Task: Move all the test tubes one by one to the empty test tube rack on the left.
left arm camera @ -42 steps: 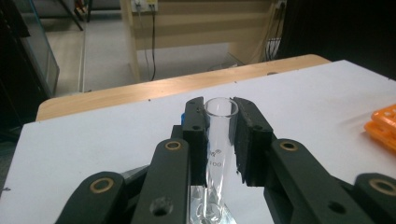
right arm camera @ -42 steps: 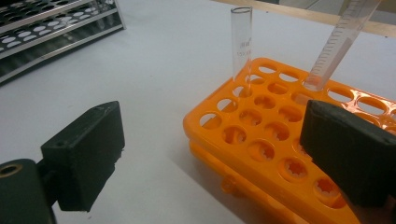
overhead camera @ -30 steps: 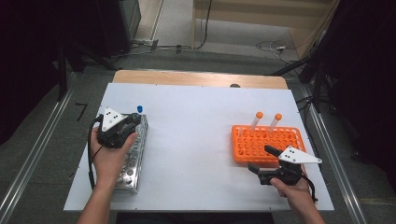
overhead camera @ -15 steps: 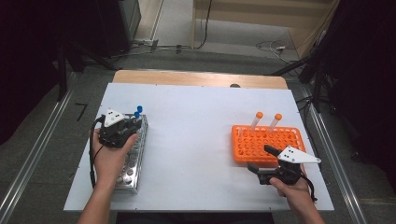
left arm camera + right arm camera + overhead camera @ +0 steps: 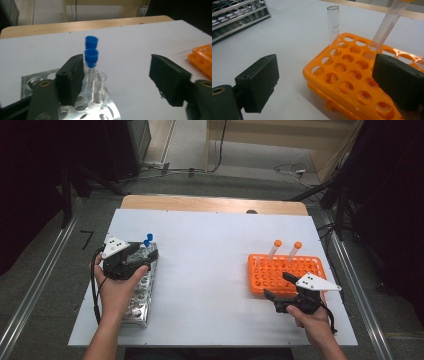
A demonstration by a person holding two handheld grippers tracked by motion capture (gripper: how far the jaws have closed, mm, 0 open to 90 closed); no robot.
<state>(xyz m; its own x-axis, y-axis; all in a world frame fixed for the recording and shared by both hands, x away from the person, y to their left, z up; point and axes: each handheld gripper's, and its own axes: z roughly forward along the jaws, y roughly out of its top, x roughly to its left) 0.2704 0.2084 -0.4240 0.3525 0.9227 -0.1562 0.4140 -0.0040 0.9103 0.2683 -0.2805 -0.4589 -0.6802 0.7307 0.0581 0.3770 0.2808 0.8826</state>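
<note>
Blue-capped tubes (image 5: 91, 53) stood in the metal rack (image 5: 100, 110), two of them one behind the other, just ahead of my left gripper (image 5: 117, 75) and hard by its left finger (image 5: 71, 77). An uncapped clear tube (image 5: 99, 86) sat in the next hole, inside the gap but nearer the left finger than the right. The jaws had just been opening and stood wide, pads pressing on nothing, so I took it as a release w/ the tube left seated.

Right gripper (image 5: 324, 82) also gaped wide, empty, at the near edge of the orange rack (image 5: 352, 82). A bare glass tube (image 5: 333, 25) and a graduated tube (image 5: 387, 25) stood past its fingertips, the second leaning.

To finish well, I judged: back the left gripper straight out along its own axis, no sideways drift, b/c the left finger sat so close to the capped tubes that a nudge could tip them. Keep it wide until clear.

Hard to read: from the high view my hand (image 5: 117, 287) covered much of the metal rack, and the caps (image 5: 148, 240) showed as specks. Whether the nearer cap touched the left finger I couldn't tell. The graduated tube's top was cut off in the right gripper view, and the tube bottoms were lost in the holes.
</note>
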